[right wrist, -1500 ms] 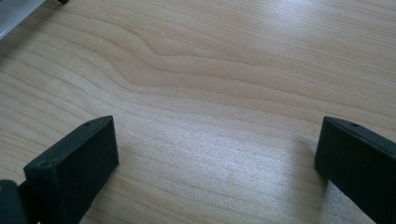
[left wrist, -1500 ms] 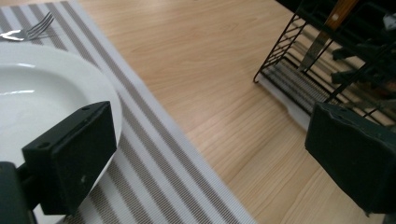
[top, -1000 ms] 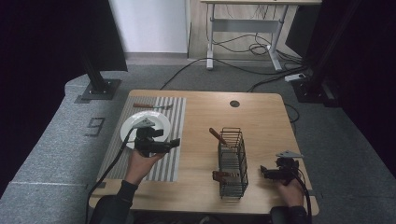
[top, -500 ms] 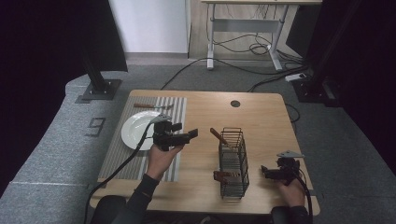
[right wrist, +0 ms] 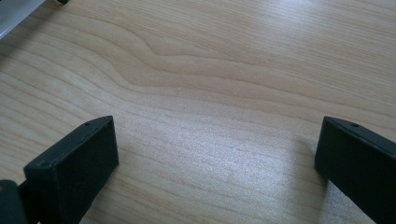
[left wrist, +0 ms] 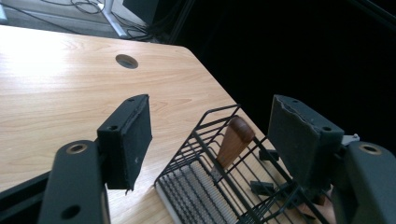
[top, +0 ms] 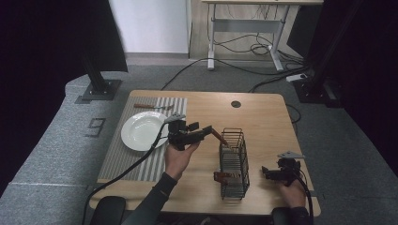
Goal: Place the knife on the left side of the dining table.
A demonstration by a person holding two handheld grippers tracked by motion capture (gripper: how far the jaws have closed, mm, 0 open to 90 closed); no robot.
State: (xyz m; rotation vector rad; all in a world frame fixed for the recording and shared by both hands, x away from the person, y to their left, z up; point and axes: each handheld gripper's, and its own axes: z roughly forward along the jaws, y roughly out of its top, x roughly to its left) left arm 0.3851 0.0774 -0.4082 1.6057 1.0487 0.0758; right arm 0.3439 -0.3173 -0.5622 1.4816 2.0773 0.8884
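While spread, left gripper (left wrist: 210, 140) frames wooden handle (left wrist: 235, 140) (in rack (left wrist: 196, 179)).

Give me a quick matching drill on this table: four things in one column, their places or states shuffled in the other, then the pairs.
1. white plate
2. wooden-handled utensil
3. left gripper
4. right gripper

A. open, low at the table's near right corner
B. standing in the wire basket
C. on the striped mat
D. open, held up beside the basket

Pairs: 1-C, 2-B, 3-D, 4-A
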